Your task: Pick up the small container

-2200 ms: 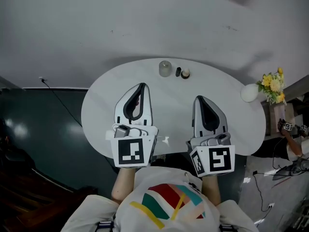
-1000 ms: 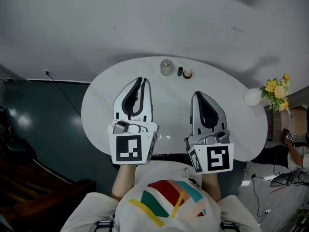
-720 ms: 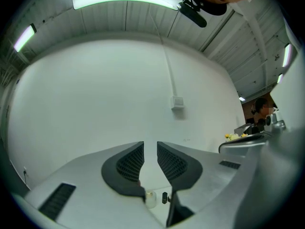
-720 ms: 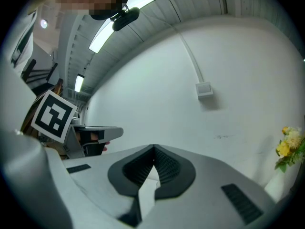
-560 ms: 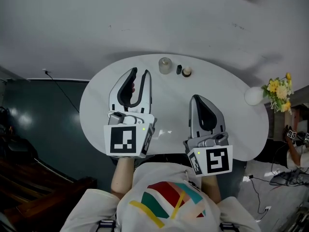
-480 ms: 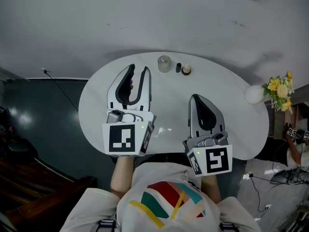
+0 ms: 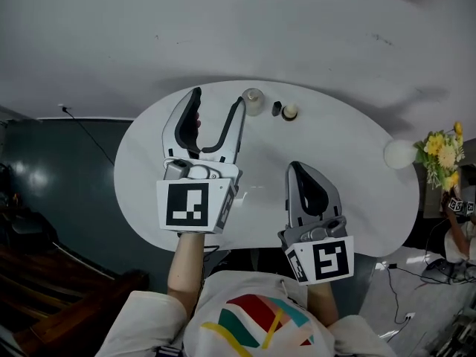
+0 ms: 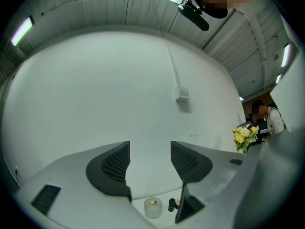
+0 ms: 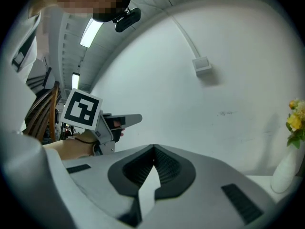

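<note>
Head view: a white oval table (image 7: 357, 162) lay below the person.
Left gripper (image 7: 218, 97): it reached toward the table's far edge with its fingers spread fairly wide. Its jaws had just been opening, and nothing was gripped between them.
Small container (image 7: 253, 101): a pale translucent jar with a lid stood upright near the far edge. It was just beside the tip of the left gripper's right-hand finger; whether they touched could not be told.
Left gripper view: the jar showed low in the gap between the two dark ribbed pads (image 8: 114, 163), which stood clear of it.
Right gripper (image 7: 296, 166): it was nearer the person and well apart from the jar, with its fingers pressed together tip to tip and nothing in them.
Right gripper view: the closed pads filled the foreground, and the left gripper's marker cube (image 9: 82, 109) stood off to the left.
Beside the jar: a small dark object (image 7: 276, 108) and a small pale-topped one (image 7: 289, 112) stood just to its right.
Table's right end: a white vase (image 7: 399, 153) held yellow flowers (image 7: 445, 151).
</note>
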`<state>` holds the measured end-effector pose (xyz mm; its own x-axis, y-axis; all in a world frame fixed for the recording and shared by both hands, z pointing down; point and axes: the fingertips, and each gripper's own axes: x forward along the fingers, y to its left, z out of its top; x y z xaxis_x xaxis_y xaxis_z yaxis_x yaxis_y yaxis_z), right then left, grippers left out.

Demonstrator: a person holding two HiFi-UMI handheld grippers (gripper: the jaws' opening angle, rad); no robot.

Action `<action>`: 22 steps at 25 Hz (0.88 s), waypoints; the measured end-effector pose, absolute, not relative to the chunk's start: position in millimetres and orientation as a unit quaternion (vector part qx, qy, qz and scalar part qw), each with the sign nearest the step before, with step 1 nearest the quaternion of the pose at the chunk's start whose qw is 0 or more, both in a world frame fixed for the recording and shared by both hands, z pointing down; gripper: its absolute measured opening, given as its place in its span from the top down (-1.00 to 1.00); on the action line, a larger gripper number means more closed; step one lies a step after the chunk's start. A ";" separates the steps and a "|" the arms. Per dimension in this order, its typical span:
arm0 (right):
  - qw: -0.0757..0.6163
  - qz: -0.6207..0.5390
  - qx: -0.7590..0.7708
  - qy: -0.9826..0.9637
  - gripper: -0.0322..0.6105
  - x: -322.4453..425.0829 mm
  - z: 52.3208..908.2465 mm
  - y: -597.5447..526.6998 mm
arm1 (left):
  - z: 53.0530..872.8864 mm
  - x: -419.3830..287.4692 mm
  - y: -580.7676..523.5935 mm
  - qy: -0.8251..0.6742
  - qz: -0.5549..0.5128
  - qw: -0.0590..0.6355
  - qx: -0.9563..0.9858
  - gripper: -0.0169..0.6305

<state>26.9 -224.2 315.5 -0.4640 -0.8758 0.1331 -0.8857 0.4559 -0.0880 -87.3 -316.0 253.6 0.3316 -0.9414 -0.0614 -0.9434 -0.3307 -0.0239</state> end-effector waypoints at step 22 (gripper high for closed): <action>0.071 0.143 0.499 -0.852 0.87 22.1 411.6 -249.9 | 441.6 -60.3 -424.2 0.563 -0.054 -0.059 -0.823 -0.08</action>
<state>22.1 -249.9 411.6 -0.4914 -0.8299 0.2640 -0.8707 0.4607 -0.1723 -60.3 -424.2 441.6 0.3609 -0.9196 0.1552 -0.9324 -0.3597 0.0368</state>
